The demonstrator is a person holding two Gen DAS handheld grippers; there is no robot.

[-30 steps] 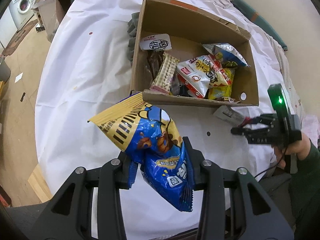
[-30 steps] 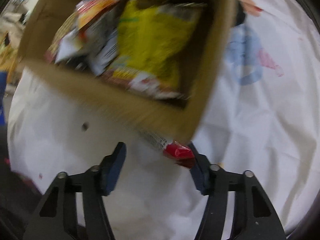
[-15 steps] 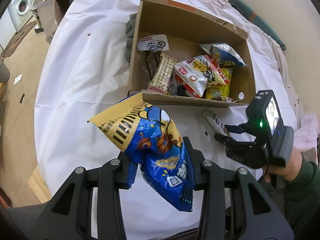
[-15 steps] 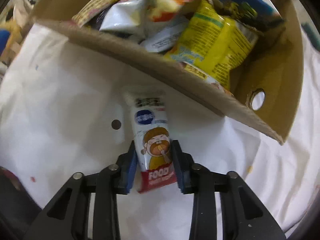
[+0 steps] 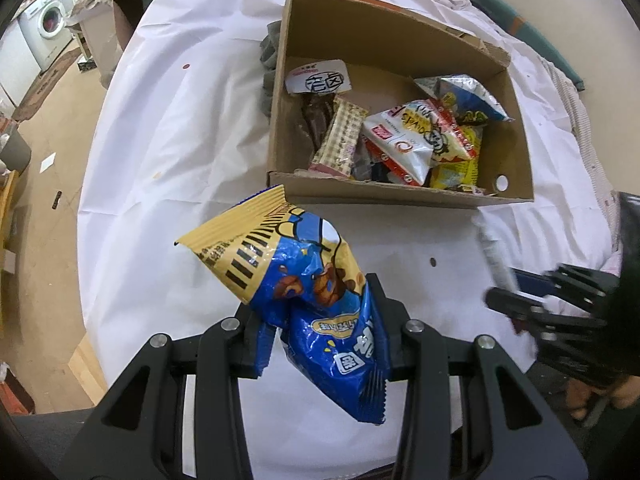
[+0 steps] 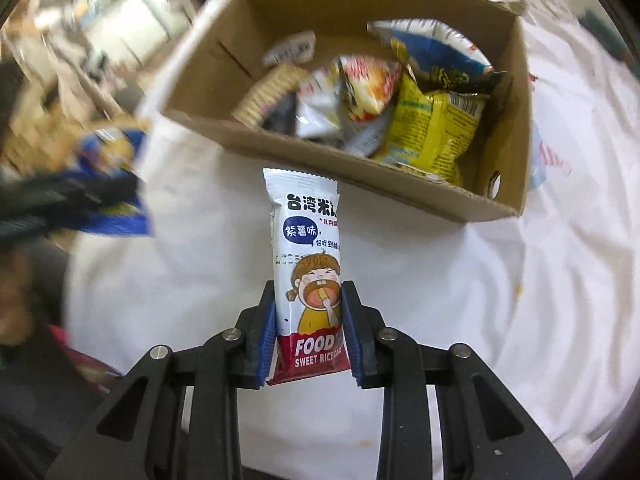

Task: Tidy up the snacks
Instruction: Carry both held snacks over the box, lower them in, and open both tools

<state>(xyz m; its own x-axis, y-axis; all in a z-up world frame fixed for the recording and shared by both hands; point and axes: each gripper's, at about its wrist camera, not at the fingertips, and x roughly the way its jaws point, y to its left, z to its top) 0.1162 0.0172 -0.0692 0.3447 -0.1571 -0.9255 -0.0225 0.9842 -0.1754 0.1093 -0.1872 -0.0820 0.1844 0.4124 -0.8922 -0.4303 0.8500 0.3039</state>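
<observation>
Cardboard box (image 5: pixel 400 196) of snacks upper centre on white-covered counter (image 5: pixel 180 128), left claw (image 5: pixel 316 320) clamped on blue chip bag (image 5: pixel 304 292) lower centre, right claw (image 6: pixel 308 320) just closed on rice cake pack (image 6: pixel 308 264), lifted below box

A cardboard box (image 5: pixel 400 194) is set on the cloth-covered table (image 5: pixel 168 152), ahead of both sets of jaws. Snack packets (image 5: pixel 416 140) are piled inside it, mostly toward its right end. A chip bag (image 5: pixel 304 300) is clamped between the left jaws, short of the box's near wall. A rice-cake packet (image 6: pixel 308 280) is pinched upright between the right jaws, its top just before that wall.
</observation>
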